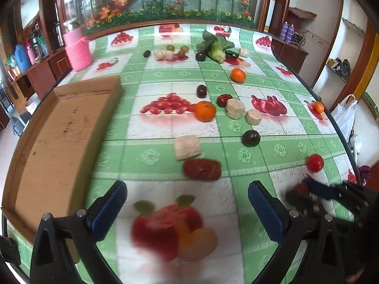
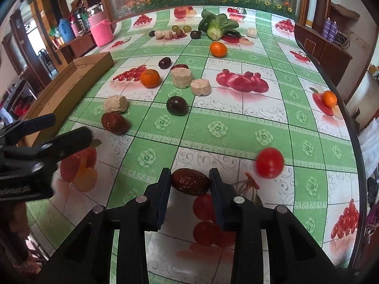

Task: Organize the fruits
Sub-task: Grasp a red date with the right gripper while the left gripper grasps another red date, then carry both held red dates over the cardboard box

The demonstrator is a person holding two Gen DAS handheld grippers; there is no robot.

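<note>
The right gripper [image 2: 190, 184] has its jaws closed narrow on a dark red date [image 2: 190, 181], and both blue pads touch the sides of this fruit, just above the tablecloth [image 2: 236, 127]. A red tomato [image 2: 270, 162] lies near it, to the right and a little farther away. The left gripper [image 1: 187, 207] has its jaws wide apart and nothing is between them; under it there is only a printed apple picture on the cloth. Just ahead of the left gripper lies a second red date [image 1: 202, 169], and touching it behind is a pale cut piece [image 1: 187, 147]. Farther away on the table are a dark round fruit [image 1: 250, 138], an orange [image 1: 205, 111], two more pale cut pieces [image 1: 235, 108] beside each other, and another orange [image 1: 238, 75]. A small orange [image 1: 318, 107] lies near the right edge of the table. At the far end I see a green leafy vegetable [image 1: 214, 45] and some small fruits, too small to name. A flat cardboard box [image 1: 64, 137] lies open on the left side of the table, with a pink container [image 1: 78, 52] behind it.
</note>
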